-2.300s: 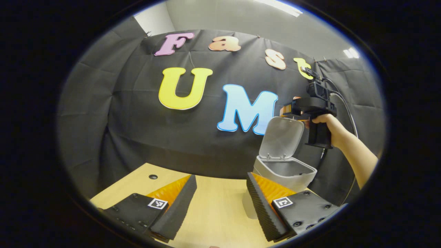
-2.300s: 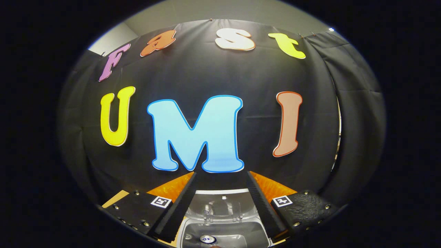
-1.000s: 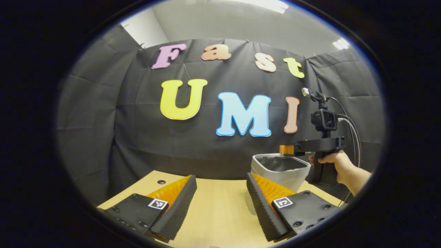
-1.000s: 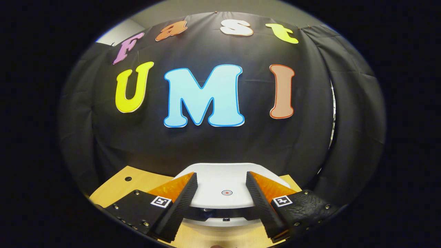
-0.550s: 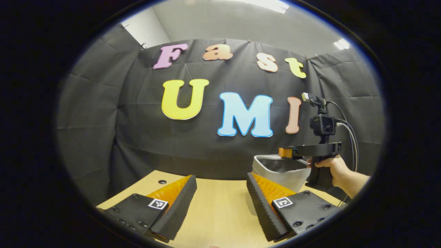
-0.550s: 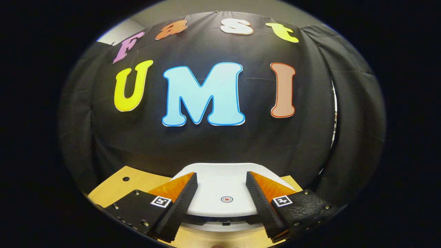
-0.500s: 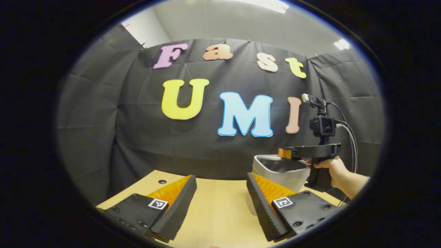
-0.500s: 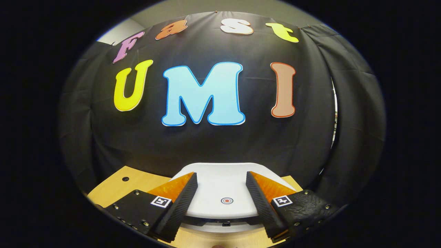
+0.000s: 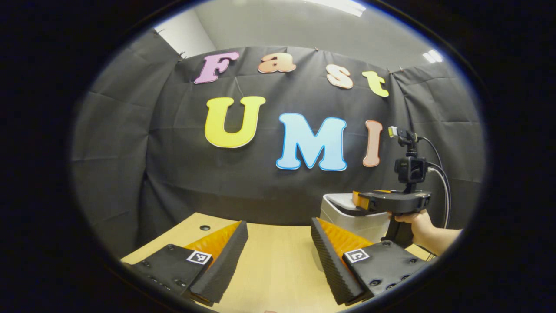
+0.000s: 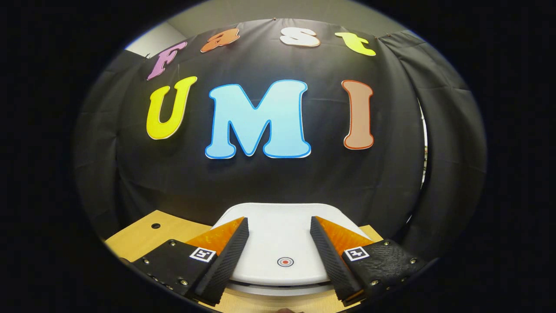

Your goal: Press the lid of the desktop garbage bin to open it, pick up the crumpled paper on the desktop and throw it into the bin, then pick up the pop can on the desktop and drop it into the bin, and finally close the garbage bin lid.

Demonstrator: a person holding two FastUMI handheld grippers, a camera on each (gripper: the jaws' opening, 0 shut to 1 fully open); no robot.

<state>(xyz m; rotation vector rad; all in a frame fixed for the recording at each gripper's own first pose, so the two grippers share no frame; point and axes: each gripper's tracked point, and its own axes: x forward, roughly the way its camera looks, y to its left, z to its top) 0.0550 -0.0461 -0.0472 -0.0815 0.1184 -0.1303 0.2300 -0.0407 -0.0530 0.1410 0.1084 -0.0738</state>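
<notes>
Right gripper [image 10: 278, 256]: level, pointing forward over the bin; jaws parted, gripping nothing.
Right gripper from the side [image 9: 369, 201]: in the left gripper view, a hand [image 9: 419, 224] grips its dark pistol handle from below, forearm running off to the right; fingertips reach over the bin's top.
Bin lid [image 10: 282, 243]: white, rounded plastic, lying flat and closed; it sits just beneath and between the right gripper's fingers, its small red round mark [image 10: 285, 261] midway between them. Whether they touch it I cannot tell.
Bin body [image 9: 352, 219]: light grey plastic, standing on the pale wooden tabletop [image 9: 273, 265], ahead and right of the left gripper.
Left gripper [image 9: 278, 256]: low over the tabletop, jaws spread, empty, well apart from the bin.
</notes>
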